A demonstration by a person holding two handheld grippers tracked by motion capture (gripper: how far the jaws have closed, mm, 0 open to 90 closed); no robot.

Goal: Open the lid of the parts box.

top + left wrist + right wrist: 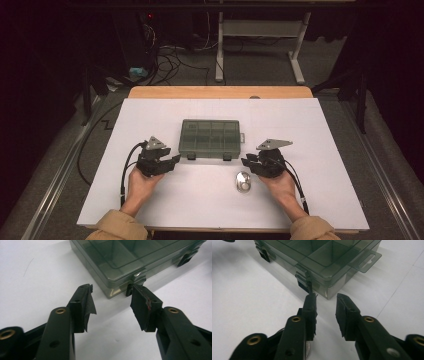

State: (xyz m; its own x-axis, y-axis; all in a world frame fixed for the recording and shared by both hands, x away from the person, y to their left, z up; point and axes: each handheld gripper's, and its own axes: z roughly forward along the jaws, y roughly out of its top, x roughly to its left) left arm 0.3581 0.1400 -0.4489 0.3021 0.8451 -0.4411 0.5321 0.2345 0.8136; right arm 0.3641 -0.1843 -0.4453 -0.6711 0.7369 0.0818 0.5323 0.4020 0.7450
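A dim room with cables and a desk frame on the floor lies beyond the table [320, 150], whose white top is mostly bare. Near its middle sits a smoky clear compartment box [210, 137], lid down, with wide free room to either side and toward the person's edge. A small shiny metal piece [243, 181] lies on the near side of the box, just beside the right gripper.

The left gripper [172, 161] rests low at the box's near left corner, held by a hand with the forearm coming from the near edge. In the left gripper view its jaws stand spread, one tip close by the left latch [136, 281], nothing between them.

The right gripper [247, 161] sits at the box's near right corner, mirrored. Its jaws are parted by a narrower gap, empty, pointing at the right latch [303, 277].
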